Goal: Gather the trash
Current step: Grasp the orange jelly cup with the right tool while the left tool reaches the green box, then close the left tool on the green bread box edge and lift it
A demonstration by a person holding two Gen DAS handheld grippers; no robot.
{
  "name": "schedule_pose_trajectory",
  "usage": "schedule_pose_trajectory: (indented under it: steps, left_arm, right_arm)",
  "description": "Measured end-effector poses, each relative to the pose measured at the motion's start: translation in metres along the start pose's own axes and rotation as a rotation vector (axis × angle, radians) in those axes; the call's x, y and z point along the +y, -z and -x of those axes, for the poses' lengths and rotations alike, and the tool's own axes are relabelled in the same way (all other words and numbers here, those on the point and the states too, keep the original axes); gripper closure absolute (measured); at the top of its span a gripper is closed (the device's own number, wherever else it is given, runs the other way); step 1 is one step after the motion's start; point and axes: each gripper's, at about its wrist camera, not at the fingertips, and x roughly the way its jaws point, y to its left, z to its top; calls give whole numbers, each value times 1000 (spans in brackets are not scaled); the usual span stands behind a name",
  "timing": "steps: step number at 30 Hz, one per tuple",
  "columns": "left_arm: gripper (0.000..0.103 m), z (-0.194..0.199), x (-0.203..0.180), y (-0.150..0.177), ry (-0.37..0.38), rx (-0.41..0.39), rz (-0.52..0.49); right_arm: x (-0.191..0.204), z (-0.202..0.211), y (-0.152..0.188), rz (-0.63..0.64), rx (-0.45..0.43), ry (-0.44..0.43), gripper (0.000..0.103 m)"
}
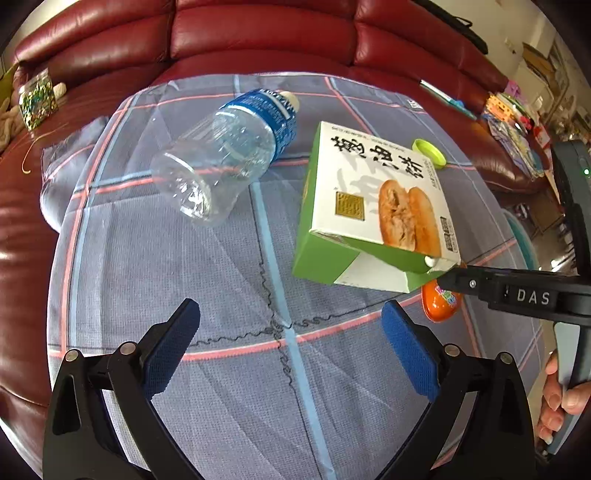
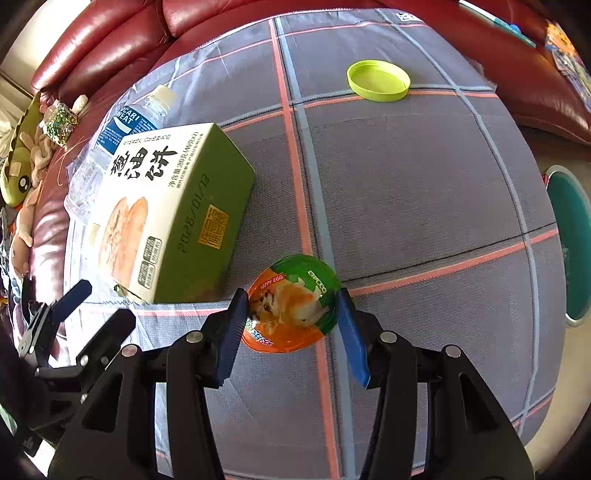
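Note:
An orange and green plastic toy egg (image 2: 295, 288) lies on the grey plaid cloth (image 2: 424, 184), and my right gripper (image 2: 291, 308) is shut on it, a blue pad against each side. In the left wrist view the egg (image 1: 441, 306) peeks out under the near corner of a green and white biscuit box (image 1: 373, 199). A clear plastic bottle (image 1: 225, 155) with a blue label lies on its side behind the box. A lime-green lid (image 2: 378, 81) rests farther back. My left gripper (image 1: 291, 310) hovers open above bare cloth, nothing between its fingers.
The cloth covers the seat of a red leather sofa (image 1: 258, 33). A glitter-filled jar (image 1: 37, 99) and a plush toy (image 2: 18, 173) sit at the left. A teal round container (image 2: 569, 240) stands on the floor to the right. Colourful clutter (image 1: 517, 122) fills the sofa's right end.

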Motion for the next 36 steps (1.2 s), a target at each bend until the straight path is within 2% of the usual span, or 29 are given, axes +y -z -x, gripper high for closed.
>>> schedule_pose_trajectory:
  steps: [1,3,5,7,8,9,16,17,18,20,23,25,27,28,30,31,33,36]
  left_arm:
    - [10,0,-3,-2,-3,-7,-14]
    - [22,-5,-11,-9,4,-3,-33]
    - [29,-8,-20,-13,-1,-12,-58]
    - [45,-11,-30,-17,-9,-19,-88]
    - [66,-13,-35,-18,-9,-8,-97]
    - [74,-16,-39,-19,11,8,-103]
    - [74,-16,-76,-3,83,40,-181]
    - [72,-16,-78,-1,88,42,-178]
    - [64,-15,-78,0,85,39,-174]
    - [52,-14,-75,2,50,19,-170]
    - [49,-17,-63,4,28,39,-159]
    - [49,-19,-55,3,27,54,-142]
    - [47,-18,-53,2,22,55,-144]
    - [47,-17,-53,1,21,54,-150]
    - [45,-15,-56,-1,18,43,-166]
    - [43,-14,-58,-3,20,36,-176]
    - [31,-13,-65,-7,19,24,-197]
    - [26,-20,-80,-13,10,-3,-234]
  right_arm:
    - [-5,2,1,3,7,-5,57]
    - [-17,5,2,4,13,-5,58]
    - [-38,13,8,-2,22,-19,60]
    - [-50,17,10,-2,23,-28,63]
    - [-55,20,11,0,22,-30,64]
    - [-62,22,13,-4,17,-27,65]
    - [-85,30,23,-35,11,-40,64]
    - [-84,29,25,-36,8,-41,59]
    - [-82,28,27,-38,1,-37,56]
    - [-79,26,32,-37,-17,-17,41]
    - [-70,22,36,-20,-62,27,38]
    - [-62,20,37,8,-88,74,39]
    - [-52,18,39,66,-121,157,46]
    - [-52,17,40,80,-122,159,52]
    - [-59,21,38,65,-105,106,53]
    - [-65,23,38,51,-96,81,60]
    - [-79,28,37,14,-82,50,59]
    - [-100,32,35,-53,-66,-1,59]
